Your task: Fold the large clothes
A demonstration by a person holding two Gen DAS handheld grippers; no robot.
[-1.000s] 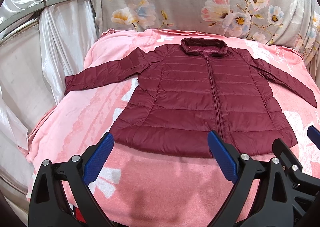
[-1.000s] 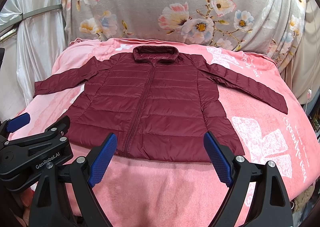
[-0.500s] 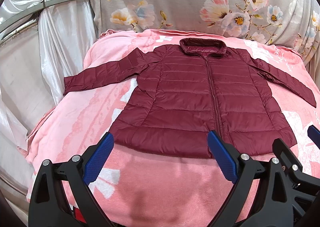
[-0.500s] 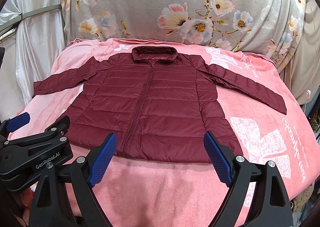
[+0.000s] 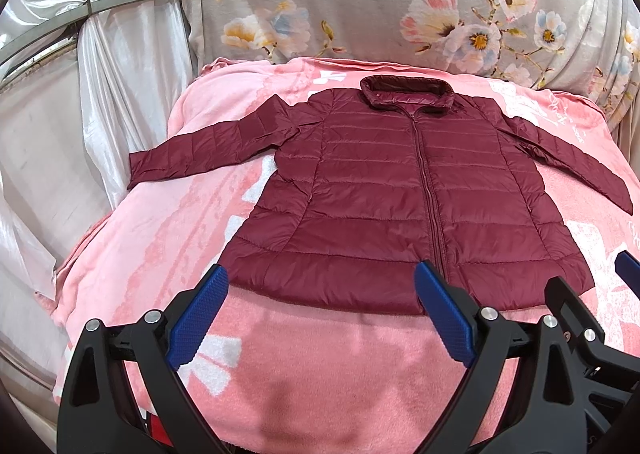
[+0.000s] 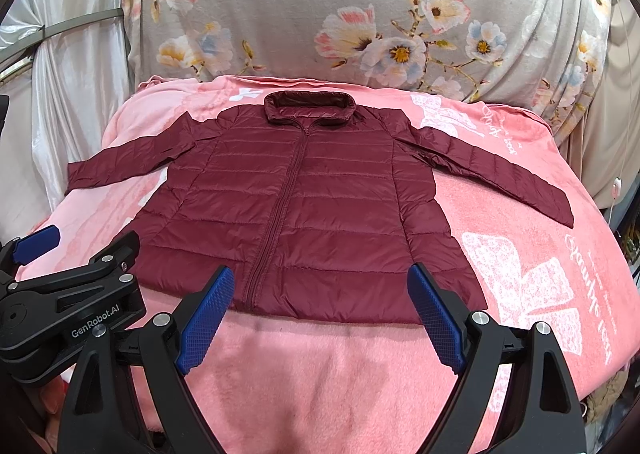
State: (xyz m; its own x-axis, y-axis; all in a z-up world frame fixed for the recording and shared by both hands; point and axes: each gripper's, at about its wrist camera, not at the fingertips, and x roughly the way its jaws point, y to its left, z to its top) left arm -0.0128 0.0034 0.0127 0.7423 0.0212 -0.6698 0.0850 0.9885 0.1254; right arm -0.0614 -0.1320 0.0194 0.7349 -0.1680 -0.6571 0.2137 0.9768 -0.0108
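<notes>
A maroon quilted down jacket (image 5: 400,189) lies flat and zipped on a pink blanket (image 5: 152,238), collar at the far side, both sleeves spread out to the sides. It also shows in the right wrist view (image 6: 312,205). My left gripper (image 5: 320,314) is open and empty, just short of the jacket's hem on the left half. My right gripper (image 6: 320,318) is open and empty, just short of the hem on the right half. The left gripper's body (image 6: 68,306) shows at the left of the right wrist view.
A grey floral cloth (image 6: 360,13) hangs behind the blanket-covered surface. White satin drapes (image 5: 80,113) hang at the left. The blanket (image 6: 520,274) drops off at the right edge and at the near edge.
Both views have shifted very slightly; the jacket sits a touch lower and nearer in frame. Both grippers stay open and nothing has been gripped.
</notes>
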